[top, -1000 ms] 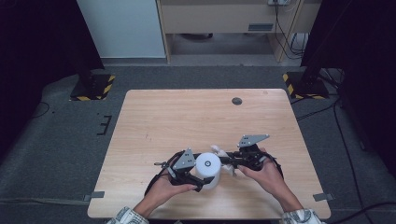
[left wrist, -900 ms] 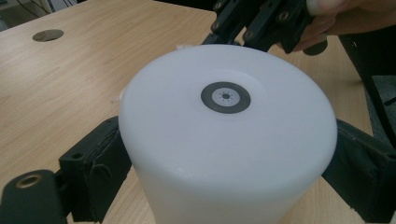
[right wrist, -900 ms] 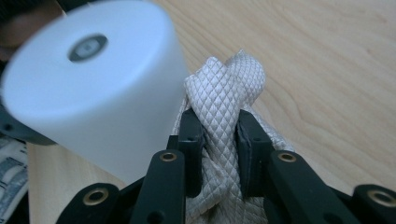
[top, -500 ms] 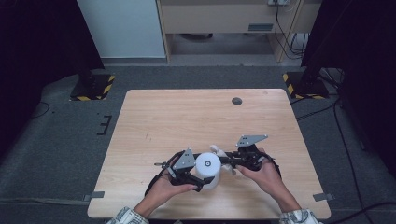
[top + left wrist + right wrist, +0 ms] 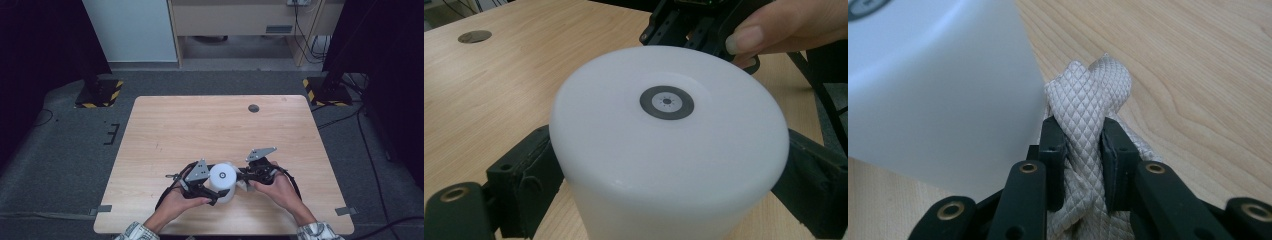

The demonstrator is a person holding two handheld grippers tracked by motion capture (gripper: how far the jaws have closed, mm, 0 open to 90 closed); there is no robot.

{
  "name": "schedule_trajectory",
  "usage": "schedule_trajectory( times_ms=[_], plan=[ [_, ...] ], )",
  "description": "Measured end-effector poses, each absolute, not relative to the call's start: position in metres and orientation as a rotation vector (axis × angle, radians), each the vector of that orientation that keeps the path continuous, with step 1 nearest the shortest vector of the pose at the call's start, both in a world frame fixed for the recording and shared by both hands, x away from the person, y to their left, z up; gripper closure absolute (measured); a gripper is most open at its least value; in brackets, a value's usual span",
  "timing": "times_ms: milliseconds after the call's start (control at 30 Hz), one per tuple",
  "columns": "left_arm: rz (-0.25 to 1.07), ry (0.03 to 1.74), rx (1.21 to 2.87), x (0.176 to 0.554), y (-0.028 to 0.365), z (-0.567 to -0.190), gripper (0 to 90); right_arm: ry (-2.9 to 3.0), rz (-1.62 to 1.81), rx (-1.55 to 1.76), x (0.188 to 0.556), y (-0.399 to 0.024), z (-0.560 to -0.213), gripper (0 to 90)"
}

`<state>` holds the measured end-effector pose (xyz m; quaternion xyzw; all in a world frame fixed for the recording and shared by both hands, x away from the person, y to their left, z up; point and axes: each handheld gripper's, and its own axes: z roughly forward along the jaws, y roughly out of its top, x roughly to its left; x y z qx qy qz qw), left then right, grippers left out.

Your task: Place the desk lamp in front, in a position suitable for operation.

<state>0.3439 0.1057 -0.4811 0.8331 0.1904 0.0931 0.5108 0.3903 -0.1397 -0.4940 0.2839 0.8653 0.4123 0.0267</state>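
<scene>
While your left gripper (image 5: pixel 212 192) clasps the white, matte plastic cylinder (image 5: pixel 223 179) from both sides, your right gripper (image 5: pixel 243 178) pinches a bunched length of pale, diamond-woven cord (image 5: pixel 1091 125); both sit near the front edge of the light wooden table (image 5: pixel 200 125), roughly at its middle, between your two hands.

From the left gripper view, the cylinder (image 5: pixel 669 145) stands upright with its flat top facing up; a small grey ring with a dotted centre (image 5: pixel 666 102) marks the middle of that top; the two black jaws press against its wall, one at each side, spread wide around it. Beyond the cylinder you can see your right hand (image 5: pixel 789 25) and the dark body of the other gripper (its tips are hidden behind the cylinder's rim).

From the right gripper view, the jaws stand nearly shut, squeezing the cord between their pads (image 5: pixel 1054 150); the cord bulges above the tips in a looped fold and lies just beside the cylinder's wall (image 5: pixel 938 95), seemingly touching it.

Farther back on the table, well apart from your hands, lies a small dark round disc (image 5: pixel 253 108); black-and-yellow striped bases (image 5: pixel 100 93) stand on the grey floor beyond.
</scene>
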Motion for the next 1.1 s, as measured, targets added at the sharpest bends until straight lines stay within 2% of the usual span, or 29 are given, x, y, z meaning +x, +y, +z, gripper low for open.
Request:
schedule_trajectory(
  times_ms=[200, 433, 600, 833, 1100],
  plan=[
    [0.228, 0.461, 2.006, 0.344, 0.106, -0.481, 7.7, 2.652, 1.289, 0.863, 0.383, -0.144, -0.487, 74.9],
    [0.236, 0.462, 2.007, 0.345, 0.106, -0.481, 7.7, 2.534, 1.431, 0.831, 0.362, -0.162, -0.456, 74.9],
    [0.234, 0.46, 2.007, 0.345, 0.107, -0.481, 7.7, 2.559, 1.392, 0.822, 0.355, -0.16, -0.464, 74.9],
    [0.236, 0.461, 2.009, 0.347, 0.108, -0.481, 7.8, 2.647, 1.268, 0.873, 0.359, -0.153, -0.494, 74.9],
    [0.242, 0.464, 2.008, 0.349, 0.109, -0.482, 7.8, 2.547, 1.379, 0.847, 0.346, -0.16, -0.469, 74.9]
  ],
)
